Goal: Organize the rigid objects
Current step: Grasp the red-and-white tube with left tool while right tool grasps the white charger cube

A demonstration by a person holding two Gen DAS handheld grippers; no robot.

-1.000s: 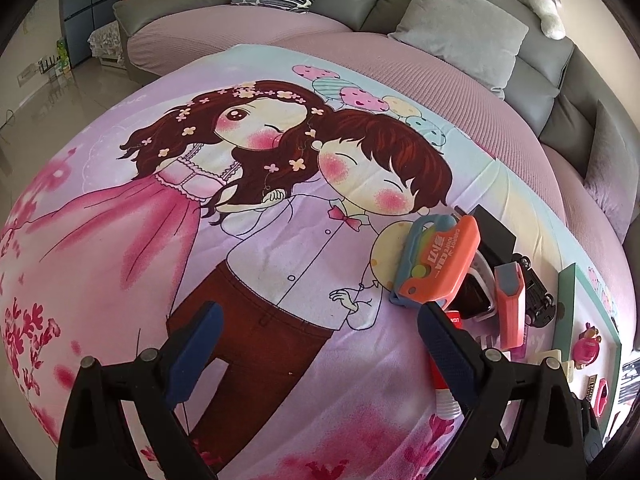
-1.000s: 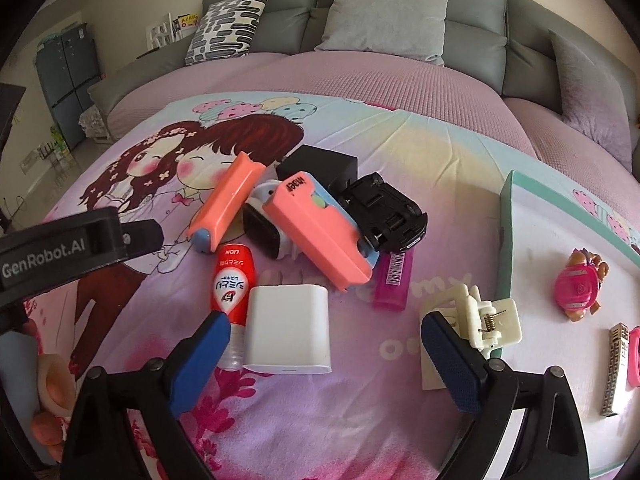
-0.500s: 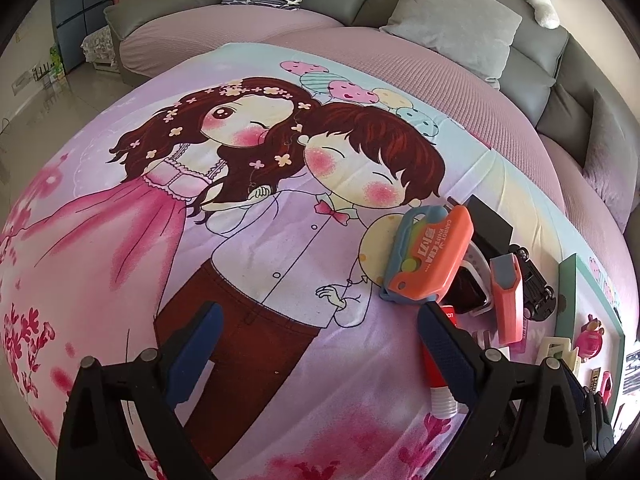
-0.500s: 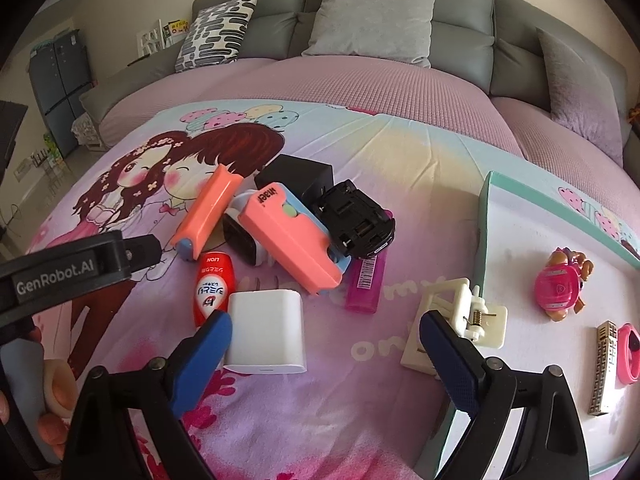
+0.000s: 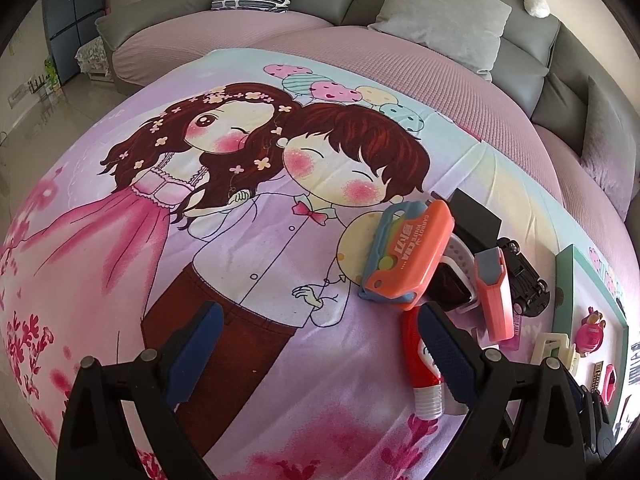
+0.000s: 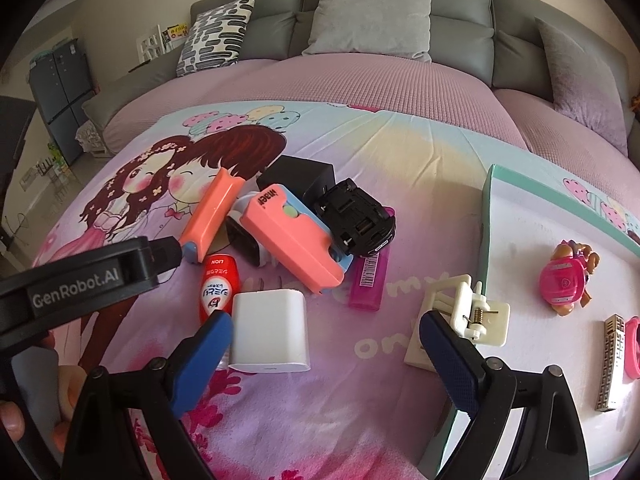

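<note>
A heap of small rigid items lies on the cartoon bedsheet [image 6: 420,168]: a white charger block [image 6: 272,330], a red tube [image 6: 216,284], an orange case [image 6: 210,214], a pink-and-blue box cutter [image 6: 292,244], a black toy car [image 6: 354,218], a purple lighter [image 6: 370,278] and a cream clip [image 6: 466,318]. My right gripper [image 6: 324,354] hangs open just in front of the charger, holding nothing. My left gripper [image 5: 320,340] is open over bare sheet left of the heap, its right finger over the red tube [image 5: 426,376]. The orange case [image 5: 408,254] lies just beyond it.
A teal-rimmed white tray [image 6: 486,216] on the right holds a pink toy pup [image 6: 566,278], a patterned bar [image 6: 610,362] and a pink ring. A grey sofa back with cushions [image 6: 370,16] runs behind. The left gripper's body [image 6: 80,284] crosses the right view's left side.
Both cameras have drawn back and tilted slightly, so the heap sits a little farther from the right gripper. The left gripper shifted toward the heap. No object moved.
</note>
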